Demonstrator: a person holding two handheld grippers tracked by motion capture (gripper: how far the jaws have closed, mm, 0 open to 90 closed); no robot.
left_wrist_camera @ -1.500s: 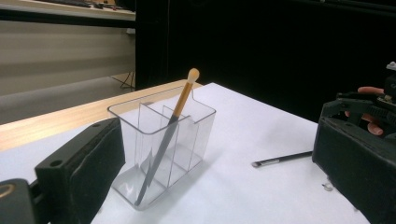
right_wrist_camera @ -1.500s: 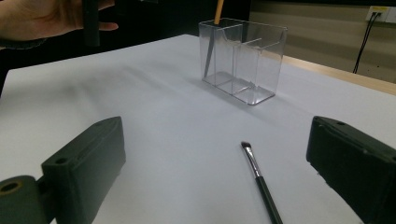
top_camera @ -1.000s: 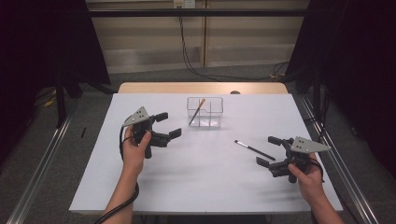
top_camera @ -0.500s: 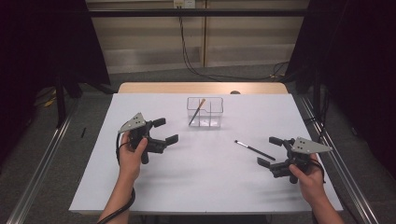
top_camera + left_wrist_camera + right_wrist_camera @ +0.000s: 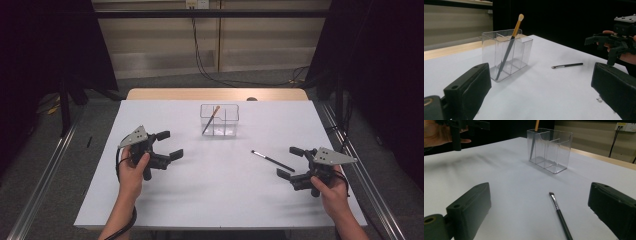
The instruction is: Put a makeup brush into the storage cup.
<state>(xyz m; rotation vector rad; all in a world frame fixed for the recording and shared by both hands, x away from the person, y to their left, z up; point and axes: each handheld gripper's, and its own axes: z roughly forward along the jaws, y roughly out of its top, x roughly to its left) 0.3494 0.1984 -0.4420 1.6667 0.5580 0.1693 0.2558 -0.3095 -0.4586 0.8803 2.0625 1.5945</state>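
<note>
Left tool [image 5: 167,145] has drawn back toward the near-left part of the white desk [image 5: 220,200], away from the clear plastic divided box [image 5: 220,120]; right tool [image 5: 291,162] barely shifted. Both tools released, jaws wide, holding nothing. Slim black brush with a pale angled tip [image 5: 272,160] lies flat on the desk right of centre, just ahead of the right tool, well apart from the box. Long axis diagonal: tip toward the box and far-left, handle toward the near-right corner. Gold-handled brush [image 5: 511,42] leans tilted in the box's left compartment.
</note>
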